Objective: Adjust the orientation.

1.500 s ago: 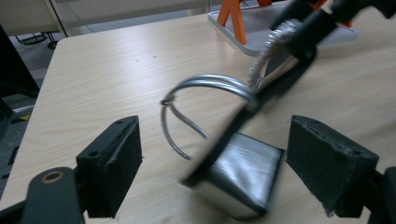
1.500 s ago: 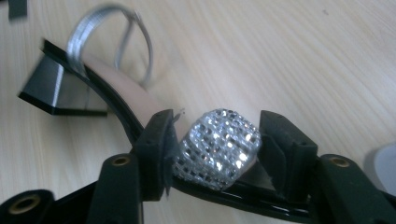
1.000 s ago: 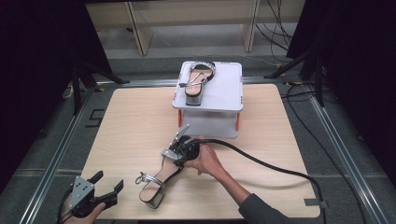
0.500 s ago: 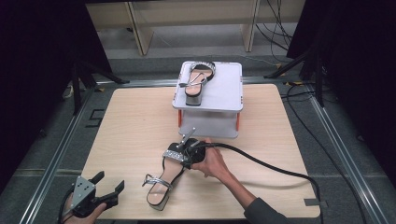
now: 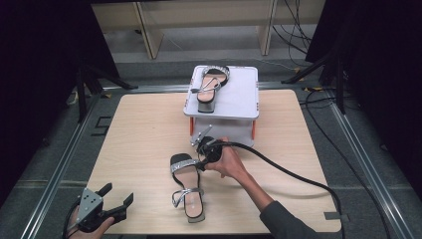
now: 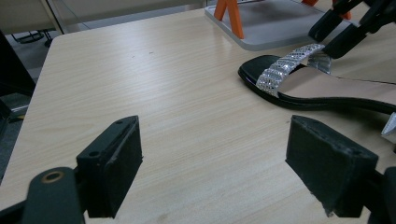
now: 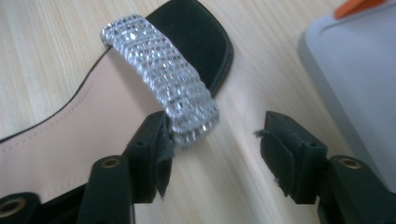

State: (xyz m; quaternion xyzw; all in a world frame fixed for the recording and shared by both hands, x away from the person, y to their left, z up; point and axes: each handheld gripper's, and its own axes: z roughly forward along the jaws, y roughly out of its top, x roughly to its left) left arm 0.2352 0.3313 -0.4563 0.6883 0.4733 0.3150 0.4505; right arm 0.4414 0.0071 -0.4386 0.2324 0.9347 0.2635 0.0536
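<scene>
From the high view, the sandal [image 5: 187,185] lies flat on the table [image 5: 139,144], its long axis running from the toe near the white stand [image 5: 234,102] back toward the person's edge. The right gripper [image 5: 201,158] sits just at the toe's right side, while the left gripper [image 5: 119,204] waits well apart near the table's front left corner, so the right hand is plainly the nearer one. A second sandal [image 5: 209,84] rests on top of the stand.

In the left gripper view, its jaws stand wide apart over bare wood, with the sandal [image 6: 322,84] ahead and to the right.

In the right gripper view, the jaws have just been opening; the glittering toe strap [image 7: 163,93] touches the left pad, and seems no longer pinched, though blur makes this uncertain.
</scene>
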